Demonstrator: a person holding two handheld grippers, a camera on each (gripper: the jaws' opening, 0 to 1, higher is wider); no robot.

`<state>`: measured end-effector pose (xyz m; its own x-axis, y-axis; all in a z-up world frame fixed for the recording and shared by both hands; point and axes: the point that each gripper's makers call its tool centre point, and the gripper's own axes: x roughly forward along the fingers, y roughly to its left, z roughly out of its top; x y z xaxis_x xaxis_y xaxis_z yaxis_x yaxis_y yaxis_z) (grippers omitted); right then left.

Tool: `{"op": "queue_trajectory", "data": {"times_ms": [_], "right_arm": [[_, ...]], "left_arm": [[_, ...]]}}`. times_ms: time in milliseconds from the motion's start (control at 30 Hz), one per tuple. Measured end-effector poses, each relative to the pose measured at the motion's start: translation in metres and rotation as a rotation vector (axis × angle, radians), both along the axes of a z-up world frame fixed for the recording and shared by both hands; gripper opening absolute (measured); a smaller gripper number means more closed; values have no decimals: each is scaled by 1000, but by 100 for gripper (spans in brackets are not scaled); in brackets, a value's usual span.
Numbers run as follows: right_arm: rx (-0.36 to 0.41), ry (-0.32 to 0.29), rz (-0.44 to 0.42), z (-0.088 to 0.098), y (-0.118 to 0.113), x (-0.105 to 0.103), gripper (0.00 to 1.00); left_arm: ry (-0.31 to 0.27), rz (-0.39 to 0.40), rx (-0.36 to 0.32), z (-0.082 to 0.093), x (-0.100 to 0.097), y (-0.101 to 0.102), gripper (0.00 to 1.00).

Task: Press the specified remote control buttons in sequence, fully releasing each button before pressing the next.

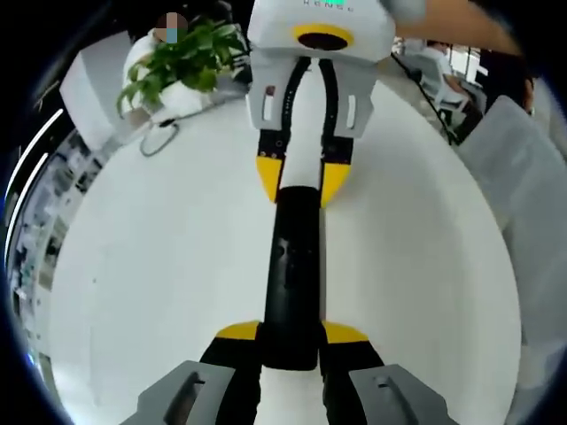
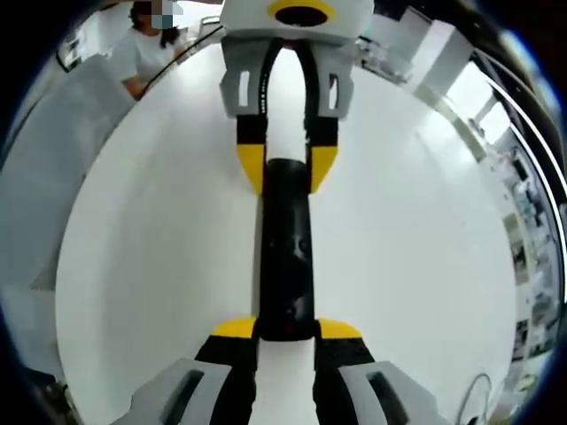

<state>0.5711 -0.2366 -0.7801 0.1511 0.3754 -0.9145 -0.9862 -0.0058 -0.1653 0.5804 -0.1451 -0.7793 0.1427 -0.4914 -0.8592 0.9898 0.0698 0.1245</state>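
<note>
- Left gripper view: the left gripper (image 1: 291, 341) rises from 6 o'clock, its yellow-tipped jaws closed against the sides of the near end of a black remote control (image 1: 294, 279).
- The remote runs lengthwise from 6 o'clock up to the centre, lying over a white round table (image 1: 151, 266); contact with the tabletop cannot be confirmed.
- The right gripper (image 1: 301, 181) enters from 12 o'clock, its yellow tips clamped on the far end of the same remote. The remote is thus pinned at both ends.
- A potted plant (image 1: 182, 62) stands at 11 o'clock near the table's far edge: a white pot holding green leaves. A dark cable loop (image 1: 159, 140) lies just beside it on the table.
- A seated person (image 1: 443, 71) is at 1 o'clock, beyond the table.
- Right gripper view: the right gripper (image 2: 285, 335) at 6 o'clock grips one end of the remote (image 2: 285, 257); the left gripper (image 2: 285, 168) at 12 o'clock grips the other. Small buttons show faintly on the remote's face, too small to identify.
- Another person (image 2: 151, 49) sits at 11 o'clock past the table rim (image 2: 496, 292).
- Judgement, risk: with both grippers occupied holding the remote, neither jaw is free to press. Releasing one end could let the remote swing or slip, caused by a one-sided hold on a smooth narrow body.
- Judgement, risk: a wide jaw tip on small buttons could strike a neighbouring button, spoiling the sequence.
</note>
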Motion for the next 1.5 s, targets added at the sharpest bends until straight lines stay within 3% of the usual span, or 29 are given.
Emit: {"op": "queue_trajectory", "data": {"times_ms": [867, 1000, 1200, 1367, 1500], "right_arm": [[-11, 12, -8, -1, -1, 2, 21], [5, 21, -56, 0, -3, 6, 25], [20, 31, -77, -2, -5, 7, 25], [85, 50, -131, 6, -2, 10, 26], [96, 52, -144, 6, -4, 10, 26]], "left_arm": [[-9, -11, 24, -1, 1, 0, 24], [-27, -3, 29, 0, 1, -1, 27], [-21, 31, 13, 1, 2, 0, 30], [-12, 70, -7, 2, 2, 4, 34], [32, 130, -46, 3, 2, 6, 37]]}}
